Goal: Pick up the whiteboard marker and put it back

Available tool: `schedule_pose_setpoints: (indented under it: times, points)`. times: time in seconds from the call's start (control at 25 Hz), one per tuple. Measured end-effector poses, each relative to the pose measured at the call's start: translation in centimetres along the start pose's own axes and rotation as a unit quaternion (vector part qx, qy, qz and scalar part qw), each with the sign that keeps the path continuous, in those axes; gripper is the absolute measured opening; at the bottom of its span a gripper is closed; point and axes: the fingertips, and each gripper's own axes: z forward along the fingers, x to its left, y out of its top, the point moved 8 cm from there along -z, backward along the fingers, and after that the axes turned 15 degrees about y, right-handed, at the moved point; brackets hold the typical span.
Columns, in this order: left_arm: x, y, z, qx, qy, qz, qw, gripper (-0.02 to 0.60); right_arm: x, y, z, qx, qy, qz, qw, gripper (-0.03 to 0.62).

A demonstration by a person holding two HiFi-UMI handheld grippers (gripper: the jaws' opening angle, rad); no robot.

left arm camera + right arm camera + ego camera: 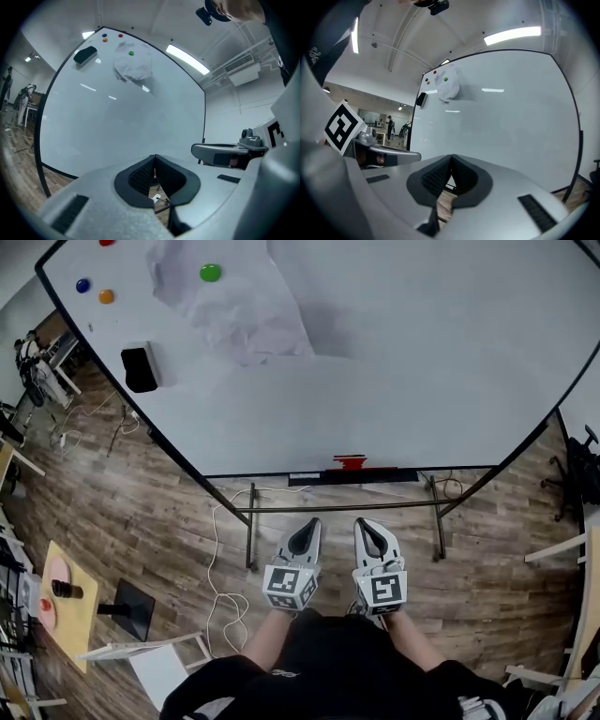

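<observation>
close in front of the person's body, the left gripper (308,524) and the right gripper (367,524) are held side by side, just apart from each other, both pointing forward toward the whiteboard (394,362). the left gripper's jaws are pressed together at the tips with nothing between them; its own view shows only a sliver of floor through the gap behind the pads. the right gripper's jaws are closed tip to tip in the same way and hold nothing. each carries its cube with square markers at the back, near the person's wrists.

under them is a wooden floor (159,512), with a white cable (217,549) trailing across it. off to the left stands a small wooden side table (75,624) with a few things on it that are too small to make out.

just past the grippers runs the metal stand (328,507) that carries the board. along the board's bottom edge is a dark tray (394,476), and the red marker (350,462) rests on it, roughly in line with the gap between the two grippers and well apart from both.

farther up the board, a black eraser (141,368) sticks near the left edge. beyond it a crumpled sheet of paper (244,315) hangs under a green magnet (210,273), and a blue magnet (83,285) and an orange magnet (106,296) sit near the far corner.
</observation>
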Motion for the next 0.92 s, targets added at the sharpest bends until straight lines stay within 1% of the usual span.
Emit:
schedule_pose_setpoints:
  times: [0.2, 0.4, 0.76, 0.92]
  points:
    - [-1.2, 0.6, -0.3, -0.01, 0.001, 0.0, 0.9999, 0.007, -0.4, 0.5, -0.5, -0.016, 0.014, 0.003, 1.0, 0.003]
    - [-1.6, 0.8, -0.3, -0.015, 0.006, 0.009, 0.9998, 0.008, -1.1, 1.3, -0.9, -0.016, 0.0, 0.026, 1.0, 0.003]
    - [-2.8, 0.6, -0.4, -0.014, 0.005, 0.015, 0.9998, 0.008, -1.6, 0.9, -1.8, -0.026, 0.007, 0.015, 1.0, 0.003]
    - [-2.9, 0.5, -0.7, -0.013, 0.007, 0.012, 0.9998, 0.006, -1.5, 0.5, -1.9, -0.031, 0.013, 0.008, 0.999, 0.003]
